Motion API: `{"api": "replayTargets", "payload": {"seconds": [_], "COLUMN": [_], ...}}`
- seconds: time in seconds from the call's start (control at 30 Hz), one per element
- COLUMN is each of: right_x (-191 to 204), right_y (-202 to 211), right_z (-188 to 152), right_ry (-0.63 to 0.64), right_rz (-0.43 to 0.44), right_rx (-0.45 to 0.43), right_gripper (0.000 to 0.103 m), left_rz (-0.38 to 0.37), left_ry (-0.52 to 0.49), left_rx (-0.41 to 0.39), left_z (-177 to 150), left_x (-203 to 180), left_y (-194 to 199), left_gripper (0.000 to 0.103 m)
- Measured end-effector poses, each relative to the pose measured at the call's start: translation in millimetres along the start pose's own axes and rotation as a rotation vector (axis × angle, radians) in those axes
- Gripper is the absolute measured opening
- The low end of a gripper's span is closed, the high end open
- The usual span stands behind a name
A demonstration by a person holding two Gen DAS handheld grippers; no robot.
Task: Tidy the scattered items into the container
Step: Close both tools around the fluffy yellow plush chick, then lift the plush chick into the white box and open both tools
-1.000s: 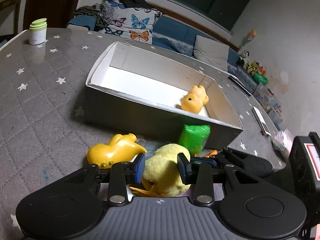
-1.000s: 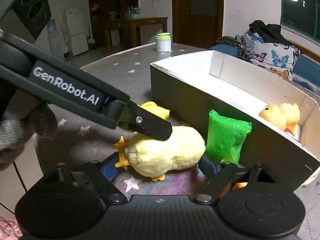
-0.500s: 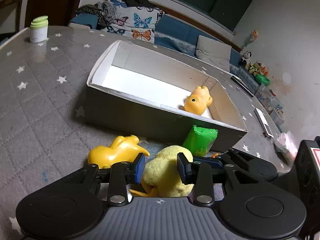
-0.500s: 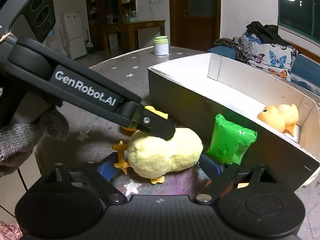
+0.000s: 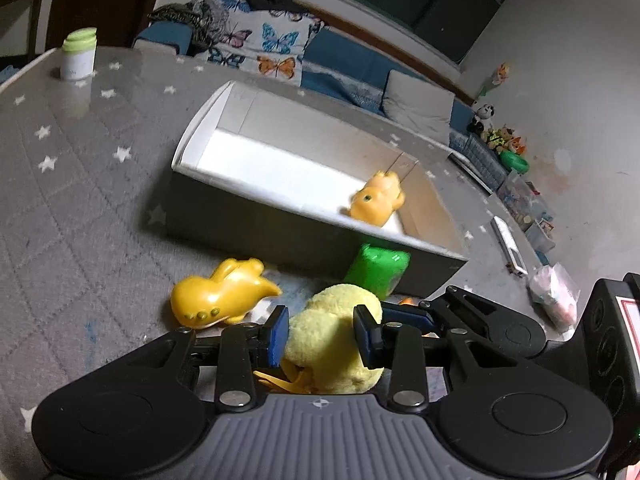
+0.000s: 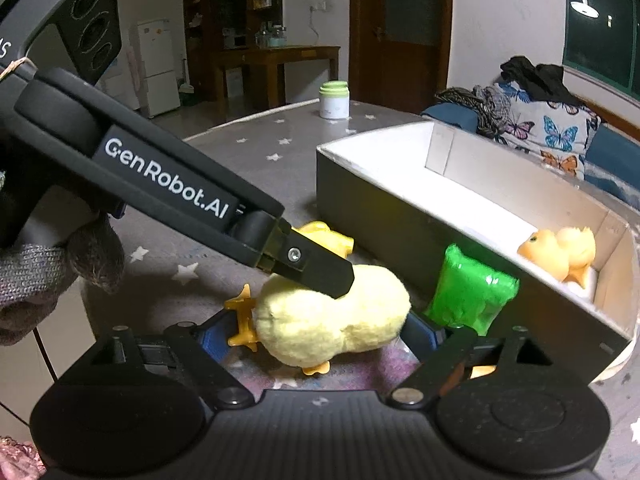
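My left gripper (image 5: 322,338) is shut on the pale yellow plush duck (image 5: 334,340) and holds it just above the table; it also shows in the right wrist view (image 6: 332,316). My right gripper (image 6: 320,336) is open with its pads on either side of the same plush duck, not pressing it. A yellow rubber toy (image 5: 220,294) lies on the table to the left. A green packet (image 5: 378,268) leans against the grey box (image 5: 256,220). An orange rubber duck (image 5: 376,200) sits inside the box at its right end.
A white jar with a green lid (image 5: 78,56) stands at the far left corner of the starred grey table (image 5: 60,184). A small orange piece (image 6: 482,370) lies under my right finger. A sofa with butterfly cushions (image 5: 260,48) is behind the table.
My left gripper has lifted slightly with the plush duck in it. The view has tilted. The right gripper has stayed open around the duck.
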State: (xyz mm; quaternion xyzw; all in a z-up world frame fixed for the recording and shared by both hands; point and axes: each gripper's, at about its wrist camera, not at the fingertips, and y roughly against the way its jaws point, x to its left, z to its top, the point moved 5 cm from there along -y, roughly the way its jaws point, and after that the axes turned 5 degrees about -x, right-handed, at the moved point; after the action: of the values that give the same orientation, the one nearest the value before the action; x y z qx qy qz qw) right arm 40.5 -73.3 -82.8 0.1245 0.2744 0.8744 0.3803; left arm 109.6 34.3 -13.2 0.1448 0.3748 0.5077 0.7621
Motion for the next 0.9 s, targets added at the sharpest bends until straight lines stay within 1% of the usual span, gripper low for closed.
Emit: {"api": "replayTargets", "payload": {"seconds": [0.2,0.37,0.5,0.7,0.9], "right_x": [-9.9,-24.5,-35.7,-57.2,-85.6], "right_y": [19.4,26.8,28.7,19.0,-8.9], "right_z": [26.4,45.9,60.7,84.9,101.2], "right_ry": [0.024,0.063,0.089,0.103,0.110], "right_rz": [-0.007,-0.034,-0.057,-0.062,-0.042], "right_rx": [-0.037,-0.055,-0.068,-0.065,-0.019], "right_gripper": [0.087,0.087,0.087,0.087,0.087], "left_rz": [-0.026,-0.044,-0.043,-0.036,-0.019], "left_ry": [-0.029,-0.044,-0.067,-0.061,-0.033], "left_rx": [-0.060,-0.079,-0.095,-0.091,-0.056], "left_z": [25.9,46.9,64.3,93.4,115.0], "left_x": [-21.0,-34.8,-43.9,-45.7,-34.6], "left_y": [9.1,4.9,-1.0,-23.8,-58.5], "left_gripper": [0.038,0.038,0.038,0.038,0.038]}}
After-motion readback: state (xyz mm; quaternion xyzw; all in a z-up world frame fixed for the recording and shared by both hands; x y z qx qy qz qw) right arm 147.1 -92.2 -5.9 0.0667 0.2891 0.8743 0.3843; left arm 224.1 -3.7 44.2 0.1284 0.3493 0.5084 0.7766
